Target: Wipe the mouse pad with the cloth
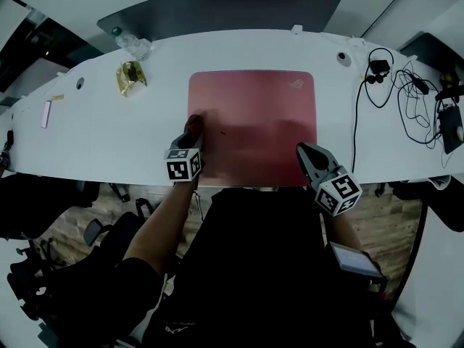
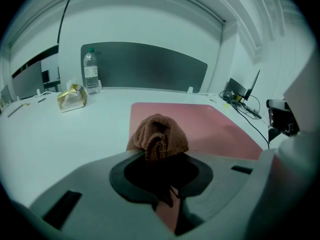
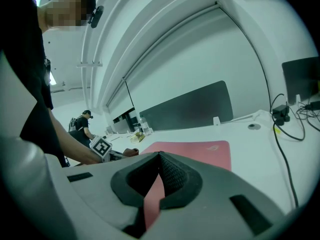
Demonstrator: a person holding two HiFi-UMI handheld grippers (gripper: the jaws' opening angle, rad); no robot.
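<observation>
While our left gripper [image 1: 191, 142] is clamped on a bunched brown cloth [image 1: 193, 125], our right gripper [image 1: 301, 149] carries nothing. In the left gripper view, the cloth [image 2: 159, 136] bulges up out of the closed jaws of the left gripper [image 2: 159, 158] in a rounded, folded wad.

We see the cloth down at the left edge of the pink mouse pad [image 1: 254, 118], roughly midway along that edge. Part of the wad is over the pad and part is at its border with the white bench [image 1: 109, 133]. The pad lies flat in the middle of the bench, with its long side toward us.

In the right gripper view, the right gripper [image 3: 160, 156] has its jaw tips drawn together with nothing caught between them. The mouse pad [image 3: 200, 151] stretches out beyond it. In the head view this gripper sits over the pad's near right corner, well apart from the cloth.

Farther back on the bench's left side, a clear water bottle [image 1: 130, 42] stands near a crumpled yellow packet [image 1: 131, 77]. Black cables [image 1: 402, 96] sprawl over the right end. A dark divider panel [image 1: 217, 9] rises behind the bench. In the right gripper view we can make out a person [image 3: 82, 126] far off in the room.
</observation>
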